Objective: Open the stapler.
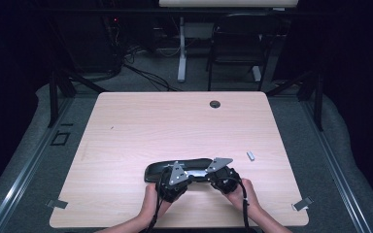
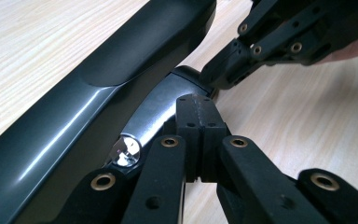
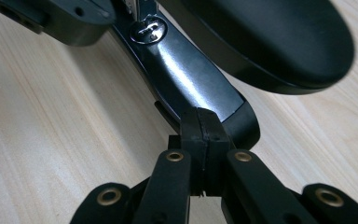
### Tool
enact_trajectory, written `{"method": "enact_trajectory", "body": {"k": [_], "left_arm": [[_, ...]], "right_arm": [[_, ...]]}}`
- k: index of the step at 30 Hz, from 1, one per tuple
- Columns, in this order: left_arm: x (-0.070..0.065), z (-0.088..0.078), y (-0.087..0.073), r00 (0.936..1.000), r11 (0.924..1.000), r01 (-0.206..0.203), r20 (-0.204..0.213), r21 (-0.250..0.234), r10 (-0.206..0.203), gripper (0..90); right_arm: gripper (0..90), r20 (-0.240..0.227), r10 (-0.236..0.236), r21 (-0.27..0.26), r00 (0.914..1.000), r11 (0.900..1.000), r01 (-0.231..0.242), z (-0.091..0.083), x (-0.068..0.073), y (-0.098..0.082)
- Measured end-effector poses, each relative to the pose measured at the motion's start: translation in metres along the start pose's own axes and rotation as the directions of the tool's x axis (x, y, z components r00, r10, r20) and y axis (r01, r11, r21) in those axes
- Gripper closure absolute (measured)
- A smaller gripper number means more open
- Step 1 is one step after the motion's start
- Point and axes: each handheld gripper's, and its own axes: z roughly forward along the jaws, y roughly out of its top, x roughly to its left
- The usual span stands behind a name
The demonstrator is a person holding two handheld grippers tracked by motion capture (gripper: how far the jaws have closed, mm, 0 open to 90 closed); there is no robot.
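Table (image 1: 141, 126): pale wood, round cable hole (image 1: 215, 104) at far edge.
Room: dark; black chair (image 1: 238, 43) behind.
Stapler (image 1: 175, 170): lay near front edge (black, glossy).
Left gripper (image 2: 196, 109): jaws pressed together over stapler's base.
Right gripper (image 3: 204, 126): likewise, at base's end.

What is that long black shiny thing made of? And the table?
The long black thing looks like smooth, glossy plastic: light streaks glint along its curved top. Its lower arm shines harder and carries a round silvery rivet, so it may be painted metal. The table shows pale wood grain with a flat matte surface, probably a wood-look laminate rather than solid wood.
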Motion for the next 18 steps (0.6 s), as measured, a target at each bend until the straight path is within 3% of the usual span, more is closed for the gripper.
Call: {"method": "enact_trajectory", "body": {"k": [6, 18], "left_arm": [[-0.001, 0.008, 0.0, 1.0, 0.9999, 0.009, -0.003, -0.014, -0.009, 90.0], [-0.002, 0.022, -0.003, 0.9995, 0.9996, 0.026, -0.017, -0.011, -0.026, 90.0]], "right_arm": [[90.0, 0.025, 0.015, -0.03, 0.9996, 0.999, -0.015, 0.005, -0.001, -0.004], [89.4, 0.036, -0.023, -0.032, 0.9991, 0.999, 0.024, 0.011, -0.003, -0.003]]}}
